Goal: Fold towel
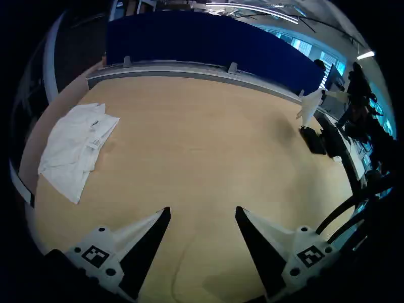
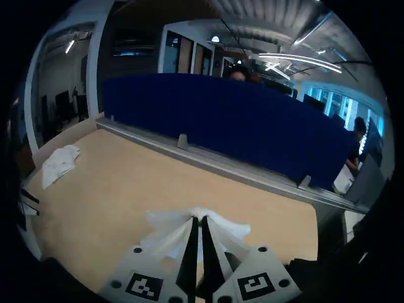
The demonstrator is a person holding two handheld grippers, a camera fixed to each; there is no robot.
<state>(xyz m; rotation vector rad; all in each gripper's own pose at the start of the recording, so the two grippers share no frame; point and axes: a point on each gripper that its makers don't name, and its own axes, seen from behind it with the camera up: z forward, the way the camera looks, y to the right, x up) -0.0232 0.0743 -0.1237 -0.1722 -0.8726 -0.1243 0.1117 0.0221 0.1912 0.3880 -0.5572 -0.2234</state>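
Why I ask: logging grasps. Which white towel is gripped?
The bunched towel clamped in the right gripper; the other towel lies loose on the table, untouched.

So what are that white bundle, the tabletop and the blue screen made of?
The white bundle looks like soft cloth: it creases and carries a tag. The tabletop seems matte wood-look laminate, pale with little sheen. The blue screen is probably fabric-covered, with no shine.

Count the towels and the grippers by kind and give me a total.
Towels: 2, a white towel lying on the table and a held towel pinched in the right gripper.
Grippers: 2, the left gripper with fingers apart and the right with fingers shut.
Total: 4
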